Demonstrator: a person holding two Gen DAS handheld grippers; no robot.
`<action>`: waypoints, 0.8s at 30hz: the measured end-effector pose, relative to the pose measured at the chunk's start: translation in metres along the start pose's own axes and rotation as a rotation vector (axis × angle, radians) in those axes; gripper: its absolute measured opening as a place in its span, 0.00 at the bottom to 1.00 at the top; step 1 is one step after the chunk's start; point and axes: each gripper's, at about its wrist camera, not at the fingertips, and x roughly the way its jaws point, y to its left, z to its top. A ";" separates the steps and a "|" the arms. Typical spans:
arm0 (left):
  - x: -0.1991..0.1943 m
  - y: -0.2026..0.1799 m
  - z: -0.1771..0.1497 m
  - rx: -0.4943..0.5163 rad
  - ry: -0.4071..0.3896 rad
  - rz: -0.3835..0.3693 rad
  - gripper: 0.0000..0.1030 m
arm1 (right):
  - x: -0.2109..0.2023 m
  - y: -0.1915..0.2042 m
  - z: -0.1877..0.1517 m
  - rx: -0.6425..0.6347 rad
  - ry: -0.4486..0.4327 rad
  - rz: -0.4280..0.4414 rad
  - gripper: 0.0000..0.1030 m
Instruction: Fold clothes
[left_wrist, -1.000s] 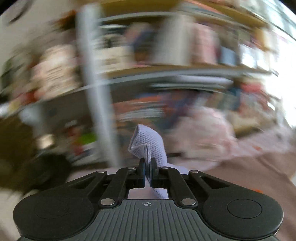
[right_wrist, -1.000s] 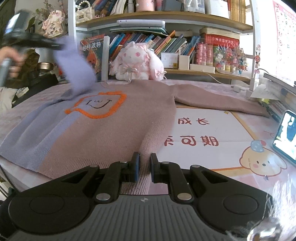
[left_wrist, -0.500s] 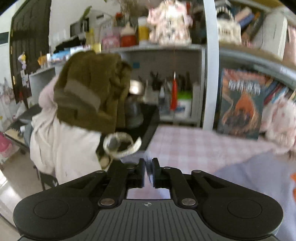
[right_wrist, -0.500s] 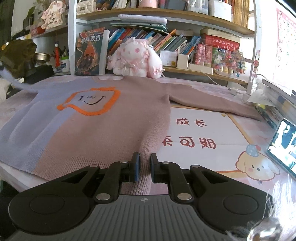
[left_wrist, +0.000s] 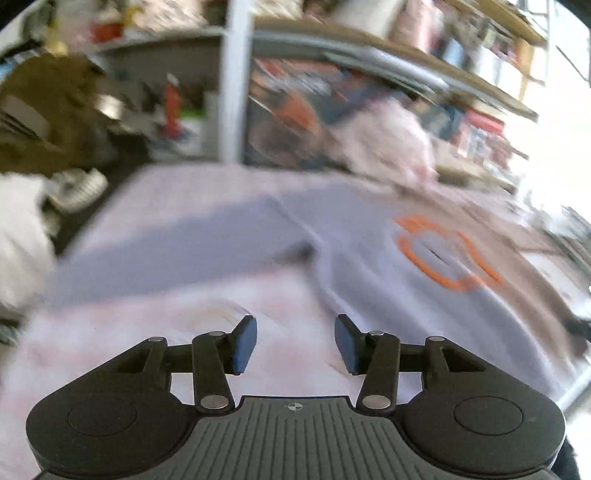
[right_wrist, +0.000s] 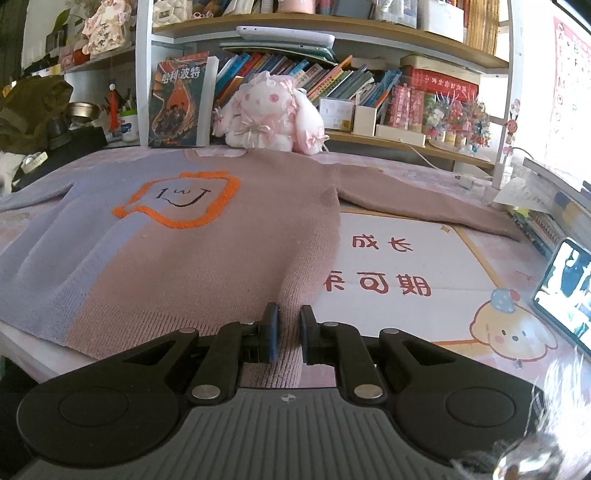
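Sweater (right_wrist: 207, 251), knitted in lilac on one half and dusty pink on the other with an orange-outlined smiley patch (right_wrist: 181, 197) on the chest, lies face up and spread flat on the worktop (right_wrist: 406, 266), hem toward the person and neckline toward the shelves. Right tongs (right_wrist: 289, 334) are pinched almost shut on the ribbed hem near its pink corner, the knit rising into a small ridge between the pads. Left tongs (left_wrist: 295, 345) are opening, nothing between the blue pads, and they hang over pale cloth on the lilac side; that view is badly smeared, so the exact spot below them cannot be told. The body's long axis runs straight away from the right tongs, while the two sleeves stretch out crosswise: the lilac sleeve (left_wrist: 177, 236) lies ahead of the left tongs and is plainly that hand's to take, and the pink sleeve (right_wrist: 424, 206) runs off toward the phone (right_wrist: 565, 288) on the far side. I judge a sleeve fold inward is the likely next move. A plush rabbit (right_wrist: 269, 114) sits touching the neckline, and a printed desk mat (right_wrist: 399, 273) lies under the pink side; neither blocks a fold.
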 end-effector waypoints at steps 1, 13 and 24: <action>0.004 -0.007 -0.004 0.002 0.018 -0.023 0.46 | 0.000 -0.001 0.000 0.003 0.001 0.004 0.11; 0.049 -0.022 0.004 0.014 0.070 -0.035 0.04 | -0.006 -0.007 -0.003 0.046 0.001 0.038 0.11; 0.083 -0.016 0.029 -0.006 0.038 0.014 0.04 | 0.007 -0.001 0.005 0.039 0.003 0.049 0.11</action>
